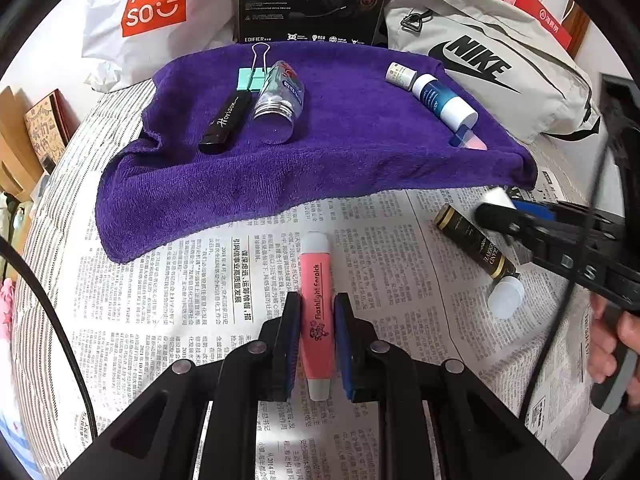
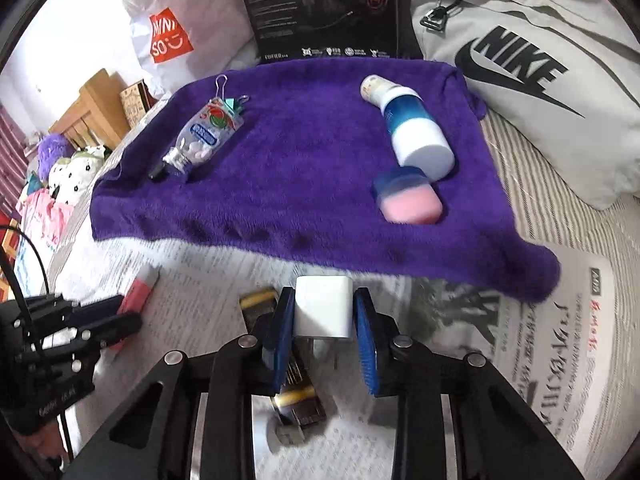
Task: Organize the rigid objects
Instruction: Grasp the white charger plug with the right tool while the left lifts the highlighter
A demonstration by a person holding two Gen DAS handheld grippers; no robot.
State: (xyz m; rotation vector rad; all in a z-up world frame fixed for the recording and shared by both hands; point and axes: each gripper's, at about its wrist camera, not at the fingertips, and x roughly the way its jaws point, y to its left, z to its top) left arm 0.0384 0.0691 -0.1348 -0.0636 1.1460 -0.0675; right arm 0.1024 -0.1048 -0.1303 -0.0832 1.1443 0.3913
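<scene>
Newspaper (image 1: 168, 300) spread over a striped cover, carrying everything below. Grey Nike bag (image 1: 492, 64), white Miniso bag (image 1: 156, 4) and a black Edifier box (image 1: 312, 0) line the far edge behind the purple towel (image 1: 340, 152). On the towel's left: clear pill bottle (image 1: 278, 100) lying on its side, black Horizon tube (image 1: 226, 122) just beside it, mint binder clip (image 1: 252, 76) behind both. On its right: blue-and-white bottle (image 1: 444, 102) lying down, a small cream jar (image 1: 400, 74) at its far end, a blue-and-pink eraser-like block (image 1: 470, 140) at its near end. On the paper, near the right gripper: dark gold-banded tube (image 1: 476, 250), white cap toward the viewer. Pink highlighter (image 1: 317, 312), long axis running away along the fingers, clamped by the left gripper (image 1: 317, 308). White cube-shaped charger (image 2: 323, 310), clamped by the right gripper (image 2: 323, 312) above the dark tube.
</scene>
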